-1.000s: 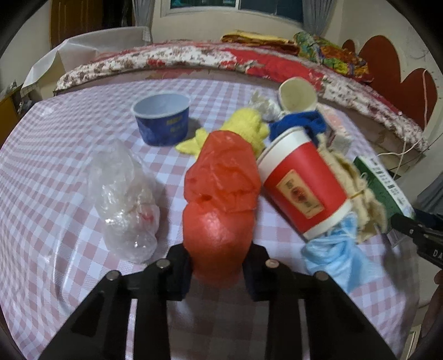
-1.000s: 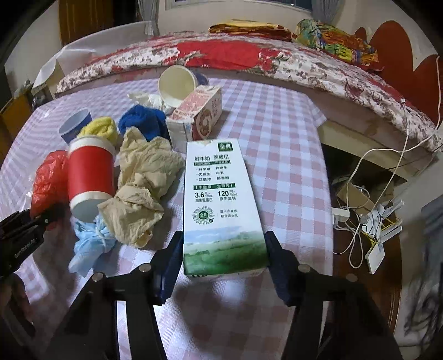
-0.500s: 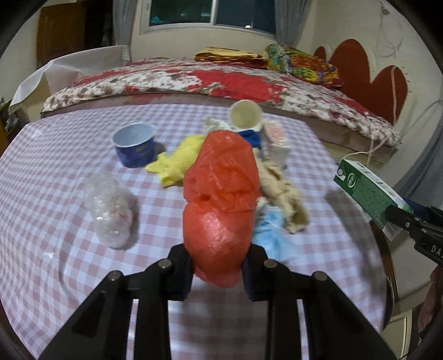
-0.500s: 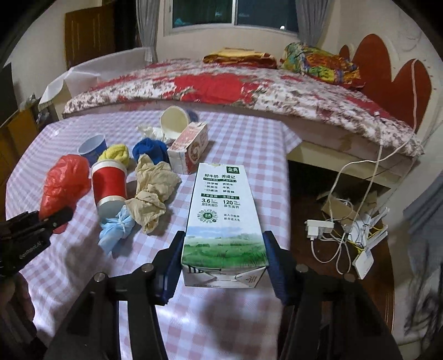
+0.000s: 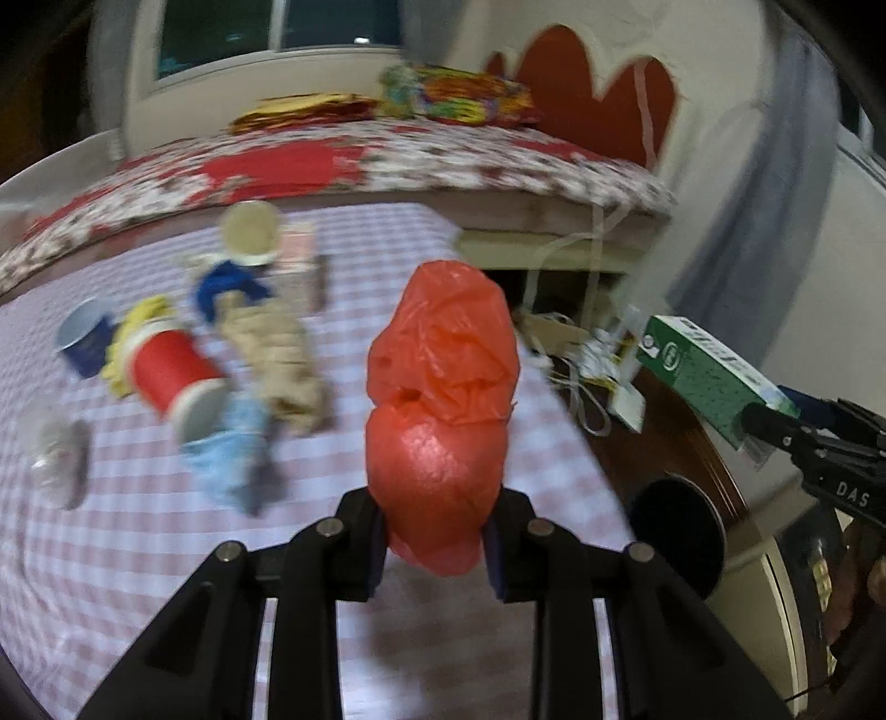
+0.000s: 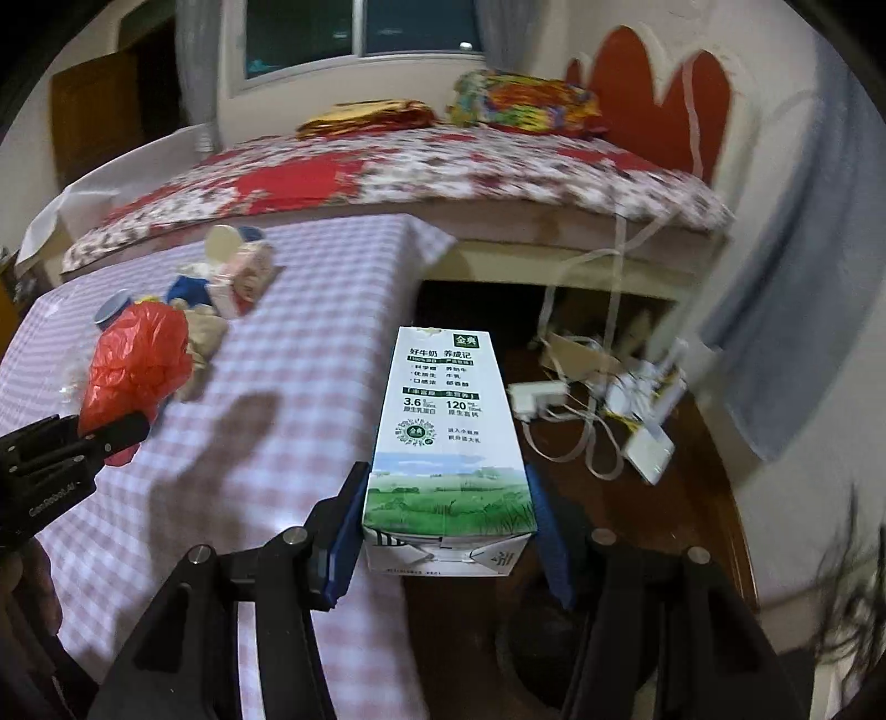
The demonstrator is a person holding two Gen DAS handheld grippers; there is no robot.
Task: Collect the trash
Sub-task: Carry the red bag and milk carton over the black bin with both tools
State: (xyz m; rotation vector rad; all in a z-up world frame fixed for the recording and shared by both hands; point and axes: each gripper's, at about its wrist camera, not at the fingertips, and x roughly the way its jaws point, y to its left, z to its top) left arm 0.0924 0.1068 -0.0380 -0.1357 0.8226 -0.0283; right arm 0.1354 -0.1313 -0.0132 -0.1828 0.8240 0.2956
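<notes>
a table (image 5: pixel 166 554) covered in a pink-and-white checked cloth is seen, with a bed (image 6: pixel 415 166) under a red floral quilt behind it and a window (image 6: pixel 360 33) above; a red scalloped headboard (image 6: pixel 653 83) stands against the wall; a tangle of white cables and chargers (image 6: pixel 620 399) lies on the dark wooden floor beside the table.

on the cloth a red paper cup (image 5: pixel 177 376) is lying on its side, with a blue cup (image 5: pixel 83 338), a yellow wad (image 5: pixel 138 327), crumpled tan paper (image 5: pixel 282 360), a pale blue wad (image 5: pixel 232 448), a blue cloth (image 5: pixel 227 282) and a clear plastic bag (image 5: pixel 55 459) around it, all blurred.

the left gripper (image 5: pixel 437 543) is held above the near right part of the table; its jaws are closed partway onto a red plastic bag (image 5: pixel 443 399), which is pinched at its lower end and stands up between them. the right gripper (image 6: pixel 448 531) is held past the table's right edge, over the floor; its blue pads (image 6: pixel 346 543) are pressed against both sides of a milk carton (image 6: pixel 448 443), gripped near its base and pointing forward.

compared with a second ago, both items have been lifted clear of the cloth and carried rightward; the carton, then resting on the table, is now off its edge; the remaining trash has receded to the left.
</notes>
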